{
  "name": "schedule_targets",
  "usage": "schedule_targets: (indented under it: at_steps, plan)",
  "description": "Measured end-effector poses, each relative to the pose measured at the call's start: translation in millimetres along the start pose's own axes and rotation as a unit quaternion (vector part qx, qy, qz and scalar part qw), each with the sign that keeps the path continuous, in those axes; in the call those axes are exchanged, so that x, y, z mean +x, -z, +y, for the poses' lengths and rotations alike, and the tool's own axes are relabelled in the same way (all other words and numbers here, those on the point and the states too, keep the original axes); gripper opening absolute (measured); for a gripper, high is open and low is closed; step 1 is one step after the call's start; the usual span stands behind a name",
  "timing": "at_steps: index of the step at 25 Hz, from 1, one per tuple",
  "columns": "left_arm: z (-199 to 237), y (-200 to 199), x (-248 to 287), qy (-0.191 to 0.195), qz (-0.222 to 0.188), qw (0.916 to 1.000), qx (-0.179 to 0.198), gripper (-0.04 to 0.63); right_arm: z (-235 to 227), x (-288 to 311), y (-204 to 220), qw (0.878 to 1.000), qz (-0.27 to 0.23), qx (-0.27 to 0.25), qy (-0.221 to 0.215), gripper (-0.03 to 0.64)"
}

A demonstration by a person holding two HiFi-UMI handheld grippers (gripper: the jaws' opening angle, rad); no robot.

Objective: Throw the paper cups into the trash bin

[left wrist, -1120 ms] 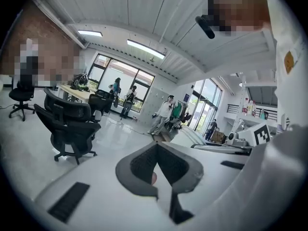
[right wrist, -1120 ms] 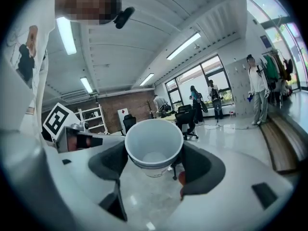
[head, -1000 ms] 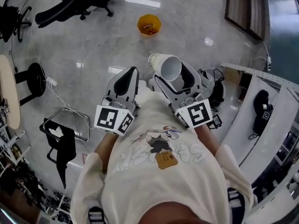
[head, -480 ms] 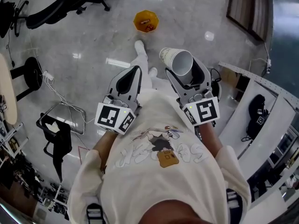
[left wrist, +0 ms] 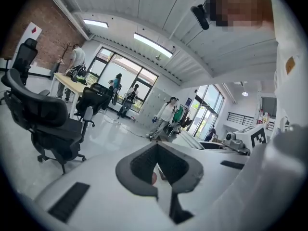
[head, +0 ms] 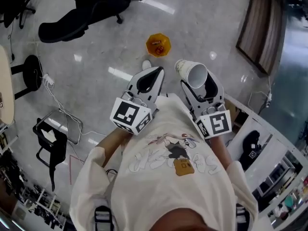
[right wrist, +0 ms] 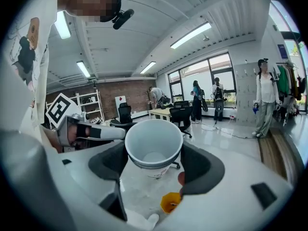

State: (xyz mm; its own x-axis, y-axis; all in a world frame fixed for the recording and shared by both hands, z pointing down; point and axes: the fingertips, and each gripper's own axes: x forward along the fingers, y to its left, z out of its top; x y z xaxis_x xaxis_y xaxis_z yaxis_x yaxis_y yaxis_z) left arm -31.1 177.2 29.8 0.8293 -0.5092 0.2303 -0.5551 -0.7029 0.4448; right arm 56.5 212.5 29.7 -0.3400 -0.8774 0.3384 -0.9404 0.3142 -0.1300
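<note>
The right gripper (head: pixel 198 81) holds a white paper cup (head: pixel 191 72) between its jaws, gripped at the sides, and the open mouth of the cup is turned toward the person. In the right gripper view the cup (right wrist: pixel 153 148) looks empty. The left gripper (head: pixel 147 81) has its jaws pressed together and nothing is between them.

The orange trash bin (head: pixel 158 44) stands on the floor (head: pixel 96 52), in front of both grippers and just beyond the person's white shoe (head: pixel 147 65). Some small things lie inside it. The floor is grey polished stone that reflects the ceiling lights. On it, at the left, there are a black office chair (head: pixel 82 13), a round stool (head: pixel 31 71) and a white cable (head: pixel 57 97).

The room is a big office with a brick wall (left wrist: pixel 29 37), tall windows (right wrist: pixel 202 73) and several people standing far away
</note>
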Motion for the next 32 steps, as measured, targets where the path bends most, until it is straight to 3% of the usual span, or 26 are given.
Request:
schedule_targets:
  at_steps: [7, 14, 20, 25, 32]
  plan:
    - [25, -34, 37, -0.002, 0.011, 0.9999, 0.0, 0.003, -22, 41, -38, 1.0, 0.006, -0.012, -0.009, 0.348]
    - [50, -21, 81, -0.06, 0.019, 0.998, -0.004, 0.003, -67, 88, -3, 0.996, 0.051, -0.007, -0.07, 0.348]
    - [81, 24, 111, -0.102, 0.034, 0.9938, -0.026, 0.003, -89, 126, 55, 0.984, 0.116, -0.037, -0.127, 0.348]
    - [113, 80, 132, -0.135, 0.069, 0.9865, -0.061, 0.003, -103, 159, 105, 0.975, 0.152, -0.051, -0.156, 0.348]
    - [163, 169, 159, -0.15, 0.087, 0.9814, -0.083, 0.003, -114, 210, 195, 0.963, 0.181, -0.075, -0.183, 0.347]
